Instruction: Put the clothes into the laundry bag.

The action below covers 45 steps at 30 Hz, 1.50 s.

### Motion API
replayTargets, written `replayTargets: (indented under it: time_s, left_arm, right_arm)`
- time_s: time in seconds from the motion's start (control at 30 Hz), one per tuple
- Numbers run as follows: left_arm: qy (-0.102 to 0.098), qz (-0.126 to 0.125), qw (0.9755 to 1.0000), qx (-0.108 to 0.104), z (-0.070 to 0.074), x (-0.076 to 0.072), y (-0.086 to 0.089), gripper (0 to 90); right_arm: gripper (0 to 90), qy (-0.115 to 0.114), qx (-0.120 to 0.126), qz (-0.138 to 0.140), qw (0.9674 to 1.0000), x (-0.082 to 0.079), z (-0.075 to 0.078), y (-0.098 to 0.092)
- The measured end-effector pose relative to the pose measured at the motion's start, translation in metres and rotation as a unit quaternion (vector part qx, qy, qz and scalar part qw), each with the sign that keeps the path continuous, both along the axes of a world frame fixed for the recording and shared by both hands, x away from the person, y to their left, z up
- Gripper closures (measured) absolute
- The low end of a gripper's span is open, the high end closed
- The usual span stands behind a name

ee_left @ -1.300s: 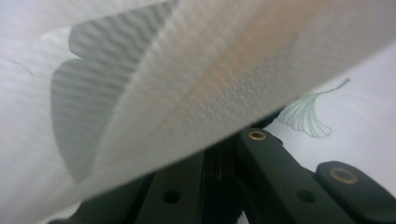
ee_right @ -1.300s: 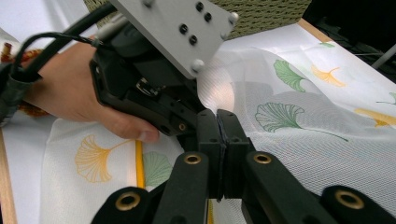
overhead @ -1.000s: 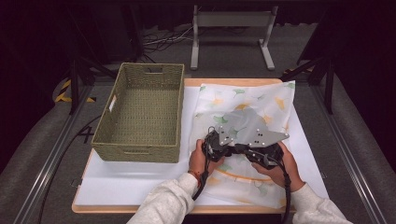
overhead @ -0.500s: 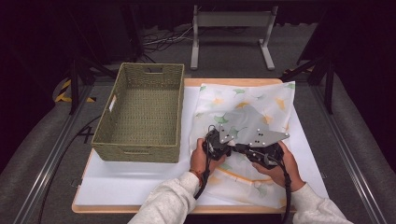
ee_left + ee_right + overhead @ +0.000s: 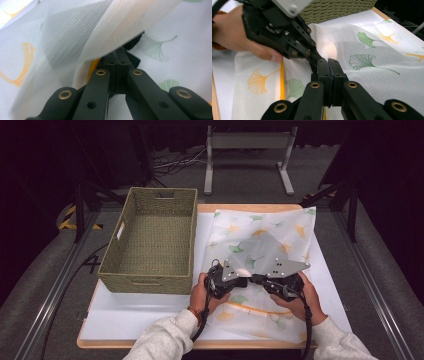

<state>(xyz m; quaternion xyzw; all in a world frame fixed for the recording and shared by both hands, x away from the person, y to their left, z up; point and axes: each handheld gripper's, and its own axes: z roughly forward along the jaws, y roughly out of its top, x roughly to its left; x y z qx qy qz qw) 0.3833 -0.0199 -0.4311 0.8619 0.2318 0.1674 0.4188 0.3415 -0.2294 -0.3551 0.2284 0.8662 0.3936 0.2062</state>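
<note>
L gripper (image 5: 239,281) & R gripper (image 5: 257,281) both clenched on cloth (image 5: 270,235), tips meeting mid-cloth, fold lifted; cloth on surface (image 5: 125,320) just R of basket (image 5: 150,240)

Looked like a lab recording rig, dark curtained surround, metal rails (image 5: 55,295) flanking the table (image 5: 250,208), grey stand (image 5: 247,150) beyond its far edge, floor cables (image 5: 172,162)

A wooden-edged table (image 5: 250,208) with a white top carries a woven basket (image 5: 150,242), well left of the grippers, and a sheer ginkgo-leaf cloth (image 5: 280,232) spread beneath and beyond them.
</note>
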Motion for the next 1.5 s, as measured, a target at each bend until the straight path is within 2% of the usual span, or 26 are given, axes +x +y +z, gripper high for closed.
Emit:
replayTargets:
  time_s: [0.27,0.33,0.37,0.43,0.7,1.0,1.23,1.43,1.47,1.5]
  left_arm:
    - [0.000,-0.011,0.9999,0.009,0.006,-0.012,0.026,90.0]
    - [0.000,-0.019,0.9997,0.014,0.007,-0.015,0.027,90.0]
    - [-0.005,-0.024,0.9994,0.025,0.006,-0.020,0.027,90.0]
    - [-0.010,-0.029,0.9991,0.030,0.007,-0.026,0.027,90.0]
    - [-0.013,-0.031,0.9991,0.025,0.011,-0.036,0.038,90.0]
    - [-0.012,-0.040,0.9986,0.033,0.015,-0.052,0.057,90.0]
    - [-0.014,-0.048,0.9983,0.030,0.017,-0.071,0.081,90.0]
    - [-0.022,-0.037,0.9989,0.019,0.021,-0.083,0.108,90.0]
    - [-0.022,-0.037,0.9989,0.019,0.021,-0.083,0.108,90.0]
    - [-0.022,-0.030,0.9992,0.016,0.021,-0.086,0.117,90.0]
  right_arm:
    - [90.0,-0.002,0.003,0.003,1.0000,-0.002,0.003,0.000]
    - [90.0,-0.002,0.004,0.005,1.0000,-0.003,0.003,0.000]
    - [89.9,-0.001,0.006,0.005,1.0000,-0.003,0.004,0.001]
    - [90.0,-0.004,0.005,0.007,1.0000,-0.004,0.005,0.001]
    - [90.0,-0.003,0.007,0.010,0.9999,-0.005,0.006,0.000]
    - [89.9,-0.001,0.011,0.017,0.9998,-0.009,0.009,0.000]
    - [89.9,0.004,0.013,0.026,0.9996,-0.011,0.011,0.002]
    - [89.9,0.010,0.004,0.031,0.9995,-0.011,0.010,0.003]
    - [89.9,0.010,0.004,0.031,0.9995,-0.011,0.010,0.003]
    - [89.8,0.011,0.002,0.032,0.9994,-0.011,0.009,0.004]
